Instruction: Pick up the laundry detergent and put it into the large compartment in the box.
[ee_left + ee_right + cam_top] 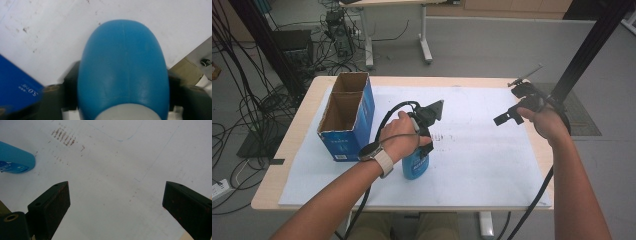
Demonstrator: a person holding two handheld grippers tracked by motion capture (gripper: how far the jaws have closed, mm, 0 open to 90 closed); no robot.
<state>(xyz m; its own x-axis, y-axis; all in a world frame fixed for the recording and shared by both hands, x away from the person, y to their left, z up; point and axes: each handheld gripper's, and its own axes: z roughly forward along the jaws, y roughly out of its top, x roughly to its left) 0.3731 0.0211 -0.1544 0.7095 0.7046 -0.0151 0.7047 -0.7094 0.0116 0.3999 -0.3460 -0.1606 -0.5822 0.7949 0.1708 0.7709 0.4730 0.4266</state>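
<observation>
High view: left gripper (424, 142) sits over the blue bottle (415, 167), which stands upright on the white paper sheet (477, 155) covering the table (292, 145). The left hand (399, 137) wraps the gripper body from behind, a watch on its wrist, and the gripper's cable loops up and back toward the table's near edge. The bottle is just right of the open blue cardboard box (347, 117), close but apart from it as far as I can tell. The box stands upright with two compartments; what's in them can't be made out. The right gripper (507, 117) is held above the sheet's right side, well apart from the bottle, the right hand (547, 122) behind it.

Left gripper view: the bottle (123, 72) is seen from above, its rounded blue shoulder between the two black jaws, one pressed against each flank. Jaws are clamped on the bottle. A corner of the blue box (17, 87) shows at lower left, with stained white paper beyond.

Right gripper view: jaws are spread wide with nothing between them, just bare sheet (112, 182) with rusty smudges and faint pen lines. The bottle's base end (16, 158) shows at the left edge, far from the jaws.
</observation>
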